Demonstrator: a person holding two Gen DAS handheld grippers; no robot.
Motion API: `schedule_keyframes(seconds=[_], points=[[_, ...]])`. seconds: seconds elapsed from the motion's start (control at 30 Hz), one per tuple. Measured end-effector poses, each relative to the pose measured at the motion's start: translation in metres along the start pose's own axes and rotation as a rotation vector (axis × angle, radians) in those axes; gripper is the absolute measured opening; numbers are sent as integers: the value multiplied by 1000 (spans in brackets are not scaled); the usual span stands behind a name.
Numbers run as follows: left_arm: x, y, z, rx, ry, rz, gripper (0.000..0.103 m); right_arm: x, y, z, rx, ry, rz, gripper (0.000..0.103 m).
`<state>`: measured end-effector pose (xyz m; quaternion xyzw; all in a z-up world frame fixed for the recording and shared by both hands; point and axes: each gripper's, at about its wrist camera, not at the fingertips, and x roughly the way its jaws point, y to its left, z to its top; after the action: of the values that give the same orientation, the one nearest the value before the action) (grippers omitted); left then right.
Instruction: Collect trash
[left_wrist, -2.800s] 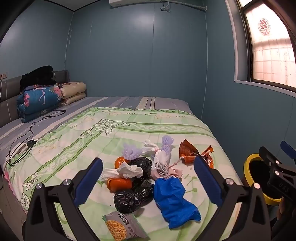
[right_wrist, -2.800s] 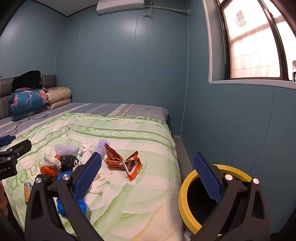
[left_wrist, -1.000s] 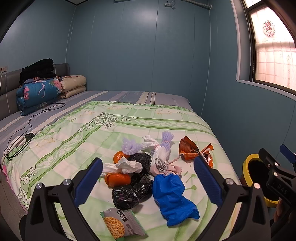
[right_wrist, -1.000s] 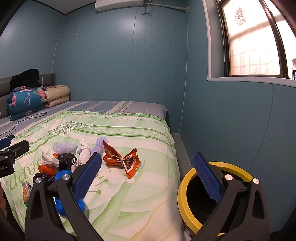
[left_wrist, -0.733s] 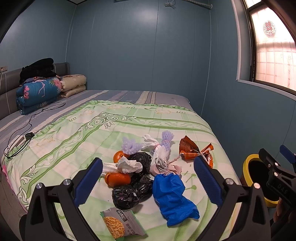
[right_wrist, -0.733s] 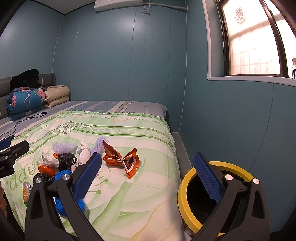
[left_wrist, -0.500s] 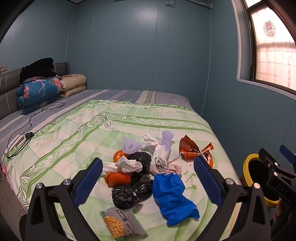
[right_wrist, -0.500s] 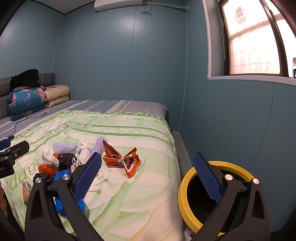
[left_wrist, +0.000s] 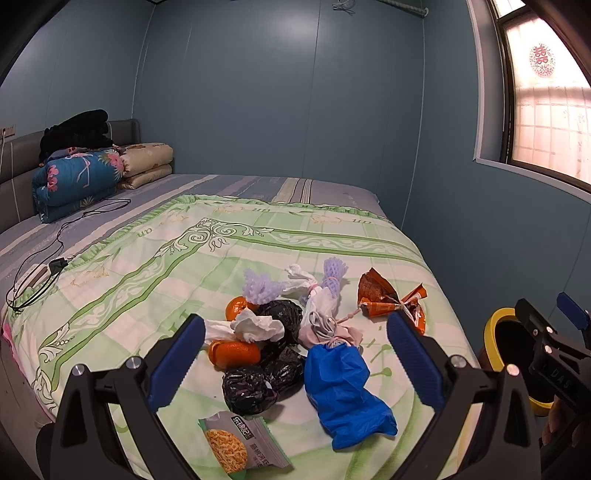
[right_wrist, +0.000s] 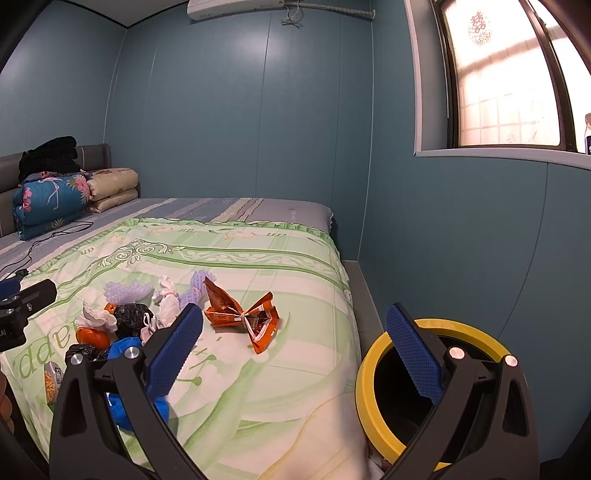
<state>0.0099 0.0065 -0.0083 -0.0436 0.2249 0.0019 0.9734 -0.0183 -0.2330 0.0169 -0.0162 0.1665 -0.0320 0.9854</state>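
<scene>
A heap of trash lies on the green quilt (left_wrist: 147, 266): a blue plastic bag (left_wrist: 343, 384), black bags (left_wrist: 251, 387), orange peel (left_wrist: 232, 352), white tissue (left_wrist: 255, 325), purple foam nets (left_wrist: 260, 286), a snack packet (left_wrist: 240, 443) and an orange wrapper (left_wrist: 388, 299), also in the right wrist view (right_wrist: 243, 314). A yellow-rimmed bin (right_wrist: 417, 387) stands on the floor beside the bed. My left gripper (left_wrist: 295, 362) is open and empty, just short of the heap. My right gripper (right_wrist: 295, 354) is open and empty between bed edge and bin.
Folded bedding (left_wrist: 77, 177) and black clothes are stacked at the headboard. A charger cable (left_wrist: 40, 266) lies along the left side of the bed. A blue wall and a window (right_wrist: 509, 88) are on the right.
Almost nothing differs over the last second. Since 2.8 s ago both cameras tilted slightly, so the scene sits a little higher in view.
</scene>
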Motion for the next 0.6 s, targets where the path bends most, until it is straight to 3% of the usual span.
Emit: schedule_keyframes(seconds=[0.6], points=[[0,2,0,-12,2,-9,95,3,-4,1,14,19,4,95]])
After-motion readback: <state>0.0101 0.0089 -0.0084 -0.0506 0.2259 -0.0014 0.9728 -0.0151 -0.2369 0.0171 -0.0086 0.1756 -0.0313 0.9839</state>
